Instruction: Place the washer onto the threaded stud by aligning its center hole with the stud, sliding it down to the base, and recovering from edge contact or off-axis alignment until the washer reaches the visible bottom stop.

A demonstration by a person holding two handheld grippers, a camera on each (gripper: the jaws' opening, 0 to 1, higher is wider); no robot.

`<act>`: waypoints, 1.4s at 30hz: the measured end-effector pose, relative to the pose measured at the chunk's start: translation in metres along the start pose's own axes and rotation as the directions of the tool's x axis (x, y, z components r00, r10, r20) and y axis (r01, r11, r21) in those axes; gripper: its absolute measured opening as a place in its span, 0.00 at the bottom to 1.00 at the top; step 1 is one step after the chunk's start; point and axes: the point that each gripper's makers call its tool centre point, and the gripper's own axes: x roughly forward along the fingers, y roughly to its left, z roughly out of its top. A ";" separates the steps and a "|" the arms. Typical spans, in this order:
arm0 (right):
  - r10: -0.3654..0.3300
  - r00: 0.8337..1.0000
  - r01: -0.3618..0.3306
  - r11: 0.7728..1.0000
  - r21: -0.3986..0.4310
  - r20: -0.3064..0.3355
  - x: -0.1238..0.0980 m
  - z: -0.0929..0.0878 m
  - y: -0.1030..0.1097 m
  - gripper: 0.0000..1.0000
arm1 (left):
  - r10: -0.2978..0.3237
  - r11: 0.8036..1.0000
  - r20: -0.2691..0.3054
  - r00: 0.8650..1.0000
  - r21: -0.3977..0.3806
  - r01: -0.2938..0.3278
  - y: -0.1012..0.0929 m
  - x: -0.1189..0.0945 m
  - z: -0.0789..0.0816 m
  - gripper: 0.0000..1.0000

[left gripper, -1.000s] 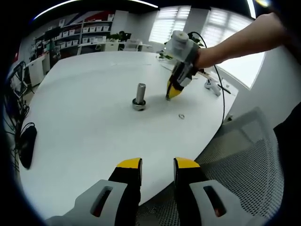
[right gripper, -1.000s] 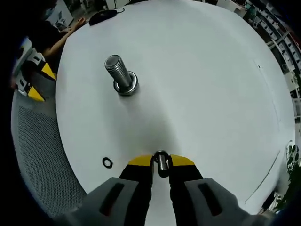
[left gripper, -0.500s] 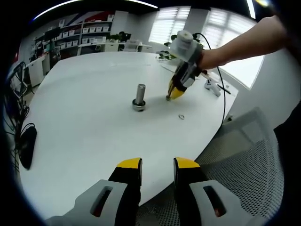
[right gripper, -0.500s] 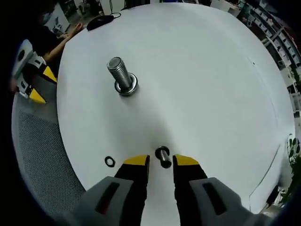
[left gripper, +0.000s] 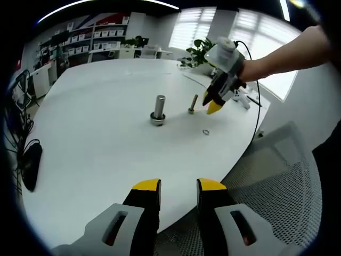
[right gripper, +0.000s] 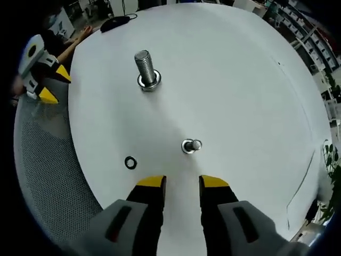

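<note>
Unmarked washer (right gripper: pixel 130 162) beside small stud (right gripper: pixel 191 145) (no legible writing)

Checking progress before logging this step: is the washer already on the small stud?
No: the washer lies flat on the table, apart from the small stud.

Small threaded stud (right gripper: pixel 192 145), metallic, standing upright on its flanged head on the white table (right gripper: pixel 240 96); its shank (left gripper: pixel 192 103) is bare. Washer (right gripper: pixel 130 162), a small dark ring, lies flat on the table near the stud, apart from it, close to the table's edge; in the left gripper view it appears as a thin ring (left gripper: pixel 205 132) nearer the table edge than the stud. Larger threaded stud (right gripper: pixel 145 69), metallic, also upright, with a ring-shaped collar at its base (left gripper: pixel 157 119), stands farther from the washer, well apart from the small stud.
</note>
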 end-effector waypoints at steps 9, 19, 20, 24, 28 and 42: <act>0.005 1.000 -0.005 1.000 0.006 -0.010 0.005 -0.008 0.015 0.31 | -0.009 1.000 -0.002 1.000 -0.001 0.009 -0.001 0.000 0.000 0.25; 0.010 1.000 -0.010 1.000 0.006 0.022 0.001 0.000 0.030 0.35 | -0.019 1.000 0.004 1.000 0.002 0.019 -0.003 0.000 0.000 0.25; 0.013 1.000 -0.013 1.000 0.007 0.025 0.002 0.001 0.032 0.35 | -0.020 1.000 0.004 1.000 0.002 0.020 -0.003 0.000 0.000 0.25; 0.025 0.999 -0.025 1.000 0.007 0.038 0.002 0.007 0.041 0.36 | -0.030 1.000 0.005 1.000 0.007 0.030 -0.005 0.000 0.001 0.25; 0.047 0.998 -0.047 0.999 -0.003 0.041 0.006 0.011 0.054 0.37 | -0.030 1.000 0.009 1.000 0.008 0.030 -0.005 0.000 0.001 0.25; 0.082 0.996 -0.080 0.993 -0.092 0.017 0.021 0.017 0.083 0.37 | -0.028 1.000 0.017 0.999 0.004 0.028 -0.004 0.000 0.002 0.25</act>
